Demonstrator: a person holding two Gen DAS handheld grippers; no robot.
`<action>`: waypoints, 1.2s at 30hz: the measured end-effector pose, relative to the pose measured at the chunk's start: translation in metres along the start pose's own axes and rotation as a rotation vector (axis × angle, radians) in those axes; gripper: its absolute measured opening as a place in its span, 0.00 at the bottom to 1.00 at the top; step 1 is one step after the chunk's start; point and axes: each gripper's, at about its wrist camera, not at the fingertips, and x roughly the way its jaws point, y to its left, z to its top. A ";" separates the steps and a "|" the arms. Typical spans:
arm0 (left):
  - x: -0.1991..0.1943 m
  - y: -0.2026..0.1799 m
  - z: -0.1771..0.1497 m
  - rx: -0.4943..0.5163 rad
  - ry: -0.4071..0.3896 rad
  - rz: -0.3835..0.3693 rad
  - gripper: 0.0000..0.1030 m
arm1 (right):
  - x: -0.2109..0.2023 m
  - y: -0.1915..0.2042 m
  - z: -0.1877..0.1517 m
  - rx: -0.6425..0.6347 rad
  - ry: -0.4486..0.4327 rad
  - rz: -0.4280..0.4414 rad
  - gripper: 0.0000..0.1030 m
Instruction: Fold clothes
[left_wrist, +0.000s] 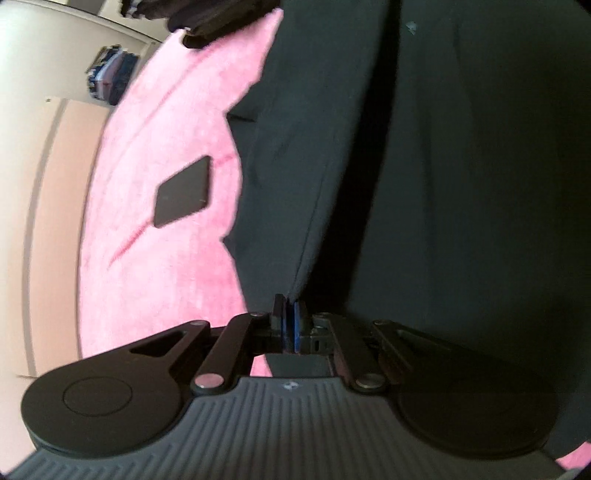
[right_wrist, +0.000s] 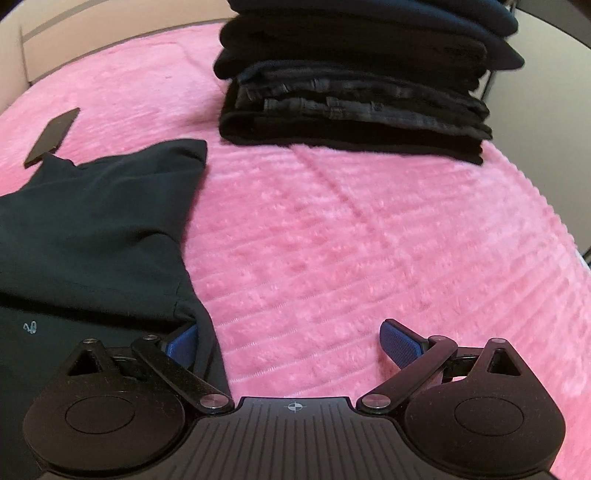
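A dark green garment (left_wrist: 443, 184) lies across a pink plush blanket (left_wrist: 159, 258). My left gripper (left_wrist: 289, 314) is shut on a lifted edge of this garment, with the cloth pinched between the blue pads. In the right wrist view the same garment (right_wrist: 92, 221) lies at the left, partly folded over itself, with a small light logo near its lower left. My right gripper (right_wrist: 291, 343) stands open low over the blanket (right_wrist: 332, 240). Its left blue pad (right_wrist: 183, 343) touches the garment's edge, and its right pad (right_wrist: 400, 341) sits over bare blanket.
A tall stack of folded dark clothes (right_wrist: 354, 81) stands at the far side of the blanket. A black phone (left_wrist: 183, 192) lies flat on the blanket beside the garment, and in the right wrist view the phone (right_wrist: 51, 136) is at the far left. Beige cupboards (left_wrist: 37, 147) stand beyond.
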 end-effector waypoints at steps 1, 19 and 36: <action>0.003 -0.001 -0.001 0.008 0.006 -0.001 0.03 | 0.000 0.000 0.000 0.007 0.006 -0.003 0.96; 0.015 0.095 -0.056 -0.736 0.002 -0.123 0.31 | -0.047 0.057 0.005 -0.084 -0.038 0.050 0.96; 0.050 0.104 -0.041 -0.670 0.054 -0.066 0.22 | -0.032 0.078 0.015 -0.108 -0.047 0.106 0.96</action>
